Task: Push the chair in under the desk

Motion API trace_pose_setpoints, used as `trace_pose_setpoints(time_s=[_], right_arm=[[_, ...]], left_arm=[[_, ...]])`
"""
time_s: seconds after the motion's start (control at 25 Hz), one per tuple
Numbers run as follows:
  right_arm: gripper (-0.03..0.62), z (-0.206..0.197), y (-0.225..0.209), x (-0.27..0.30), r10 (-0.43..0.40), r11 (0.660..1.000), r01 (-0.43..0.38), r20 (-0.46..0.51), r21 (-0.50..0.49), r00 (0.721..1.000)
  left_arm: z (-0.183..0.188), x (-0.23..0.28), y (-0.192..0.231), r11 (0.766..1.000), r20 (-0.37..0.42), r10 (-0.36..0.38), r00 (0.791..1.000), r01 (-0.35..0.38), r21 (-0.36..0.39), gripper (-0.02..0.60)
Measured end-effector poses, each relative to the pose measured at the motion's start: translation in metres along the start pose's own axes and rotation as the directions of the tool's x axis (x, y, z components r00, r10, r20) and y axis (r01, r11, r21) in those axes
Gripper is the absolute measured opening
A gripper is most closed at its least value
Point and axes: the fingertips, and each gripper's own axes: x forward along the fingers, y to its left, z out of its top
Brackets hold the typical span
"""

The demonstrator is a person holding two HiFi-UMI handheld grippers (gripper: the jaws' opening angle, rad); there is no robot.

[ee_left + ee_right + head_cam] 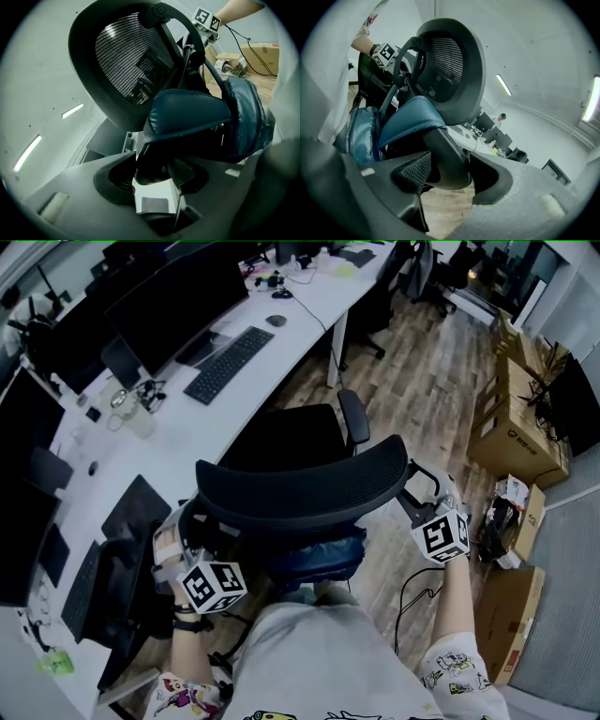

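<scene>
A black office chair with a mesh backrest [300,491] and a blue lumbar cushion [323,554] stands facing the white desk [187,442], its seat [281,439] close to the desk's edge. My left gripper [187,526] is clamped on the backrest's left rim. The right gripper [412,488] is clamped on the right rim. In the left gripper view the black rim sits between the jaws of the left gripper [152,171], under the cushion [187,112]. The right gripper view shows the rim [445,159] held between the two jaws of the right gripper [450,176].
On the desk lie a keyboard [228,364], a mouse [276,321] and monitors [178,292]. Cardboard boxes [516,418] stand on the wood floor at the right. A black cable [408,601] runs over the floor. More black furniture [131,559] sits at the left.
</scene>
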Motion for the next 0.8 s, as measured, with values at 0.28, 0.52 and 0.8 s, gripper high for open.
trace_pose_setpoints(time_s=[0.28, 0.52, 0.8], right_arm=[[0.256, -0.005, -0.017, 0.018, 0.015, 1.0, -0.015, 0.036, -0.006, 0.999], [0.255, -0.017, -0.037, 0.034, 0.057, 0.998, -0.054, 0.082, -0.039, 0.995], [0.252, -0.037, -0.066, 0.05, 0.134, 0.988, -0.119, 0.162, -0.101, 0.978]], left_arm=[[0.01, 0.011, 0.0, 1.0, -0.031, -0.007, 1.0, 0.007, 0.013, 0.221], [0.023, 0.014, -0.007, 0.999, -0.09, 0.035, 0.995, -0.038, -0.032, 0.221], [0.049, 0.008, -0.027, 0.991, -0.157, 0.084, 0.984, -0.099, -0.092, 0.222]])
